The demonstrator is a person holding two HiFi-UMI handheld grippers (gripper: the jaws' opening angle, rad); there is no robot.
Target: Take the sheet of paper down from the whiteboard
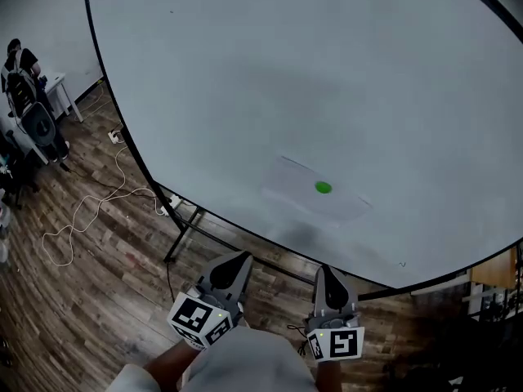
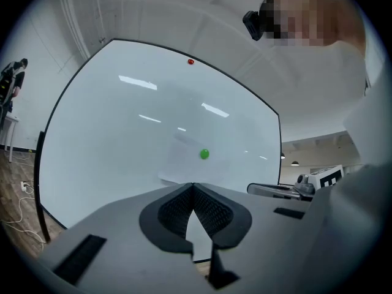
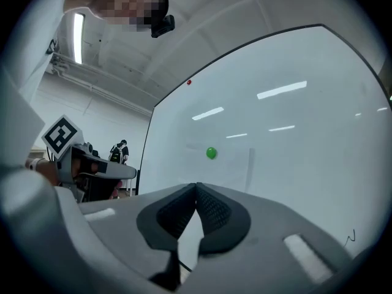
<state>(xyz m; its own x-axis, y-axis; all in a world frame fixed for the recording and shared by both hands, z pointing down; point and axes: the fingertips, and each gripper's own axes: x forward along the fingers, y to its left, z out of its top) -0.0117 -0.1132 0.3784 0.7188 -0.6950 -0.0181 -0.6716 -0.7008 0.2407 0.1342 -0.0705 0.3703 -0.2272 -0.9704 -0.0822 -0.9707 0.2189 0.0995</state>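
Ahead of both tools, on the whiteboard, the sheet of paper hangs flat under a green magnet, well apart from my tips. My left tool has its jaws pressed together with nothing between them. My right tool, just beside it, is likewise pressed together and empty. Both point toward the board.

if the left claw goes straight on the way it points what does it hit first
The left claw would probably meet the sheet of paper on the whiteboard, just below the green magnet; nothing shows in between, but depth is unclear.
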